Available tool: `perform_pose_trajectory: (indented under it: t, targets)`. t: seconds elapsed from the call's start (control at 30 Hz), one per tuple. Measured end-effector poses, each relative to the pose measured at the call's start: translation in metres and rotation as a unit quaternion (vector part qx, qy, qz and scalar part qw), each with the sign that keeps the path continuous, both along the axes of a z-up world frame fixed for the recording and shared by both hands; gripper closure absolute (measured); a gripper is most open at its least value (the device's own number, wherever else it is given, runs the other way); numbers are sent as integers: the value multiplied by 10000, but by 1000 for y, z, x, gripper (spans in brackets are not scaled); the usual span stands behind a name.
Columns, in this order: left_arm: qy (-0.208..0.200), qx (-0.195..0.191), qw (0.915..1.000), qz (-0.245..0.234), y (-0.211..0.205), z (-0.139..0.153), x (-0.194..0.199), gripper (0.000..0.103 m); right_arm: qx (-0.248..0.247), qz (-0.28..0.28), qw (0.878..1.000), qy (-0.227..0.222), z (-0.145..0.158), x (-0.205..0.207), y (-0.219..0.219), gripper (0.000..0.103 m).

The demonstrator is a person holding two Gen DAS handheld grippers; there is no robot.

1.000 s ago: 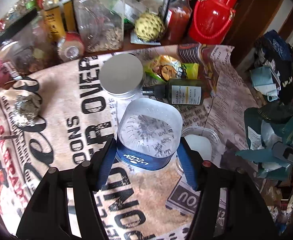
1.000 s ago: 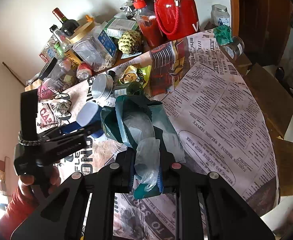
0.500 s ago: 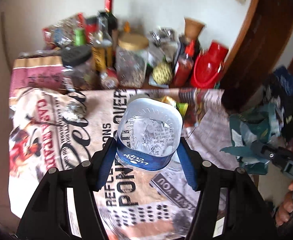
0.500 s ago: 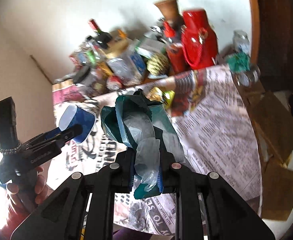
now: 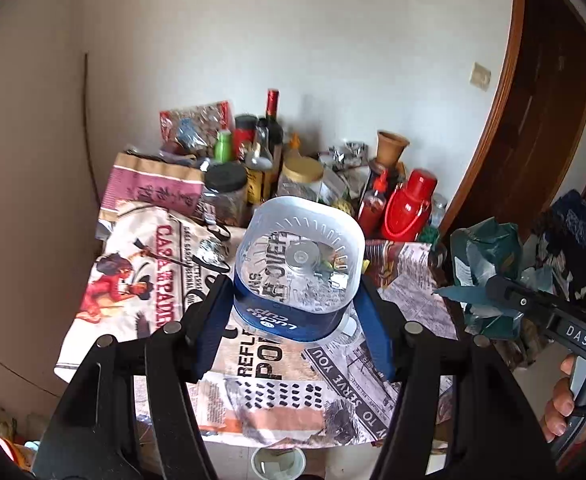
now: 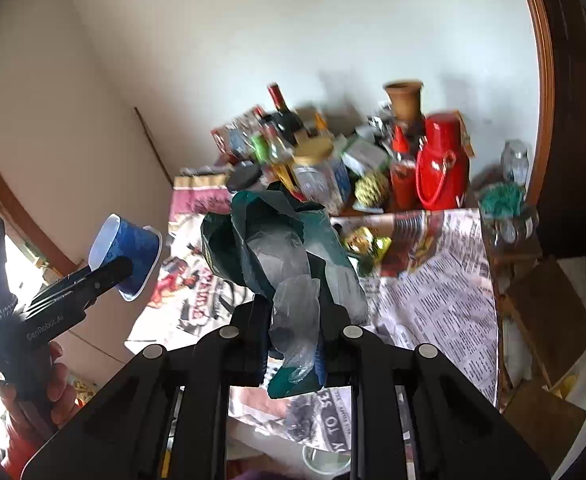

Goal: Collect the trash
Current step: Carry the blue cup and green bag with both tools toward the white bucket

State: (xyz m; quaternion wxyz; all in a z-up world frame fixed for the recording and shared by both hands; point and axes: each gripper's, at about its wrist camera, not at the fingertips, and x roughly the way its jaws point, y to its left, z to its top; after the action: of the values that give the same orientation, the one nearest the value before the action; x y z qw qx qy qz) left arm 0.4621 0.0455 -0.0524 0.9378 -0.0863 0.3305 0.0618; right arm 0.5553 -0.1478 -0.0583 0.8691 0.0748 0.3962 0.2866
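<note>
Surface [image 5: 409, 312]: newspaper-covered, bottles and jars crowded along its far edge.
Green wrapper [image 6: 277, 248]: crumpled with clear film, long axis running out from the right gripper [image 6: 295, 344], clenched on it, clear above the surface.
Blue cup [image 5: 293, 280]: mouth toward the camera, grasped by the left gripper [image 5: 293, 320], level with the wrapper, raised off the near edge.

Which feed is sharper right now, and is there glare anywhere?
Left wrist view: crisp, the translucent blue-banded plastic cup and tablecloth print readable. Right wrist view: motion-blurred across the bottles and red jug, only the crumpled green plastic bag sharp; a bright window blows out its left edge.
</note>
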Motion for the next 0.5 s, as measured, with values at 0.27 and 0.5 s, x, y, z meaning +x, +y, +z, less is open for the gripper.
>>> perform_pose_trajectory:
  t: [0.27,0.5]
  targets:
    - [-231,37,9996,-160,22,26,-75,42,130,-160,9990,-389,30,-64,14,87]
    - [-88,70,9990,-436,39,20,-157,42,88,-338,9990,-265,20,-136,40,87]
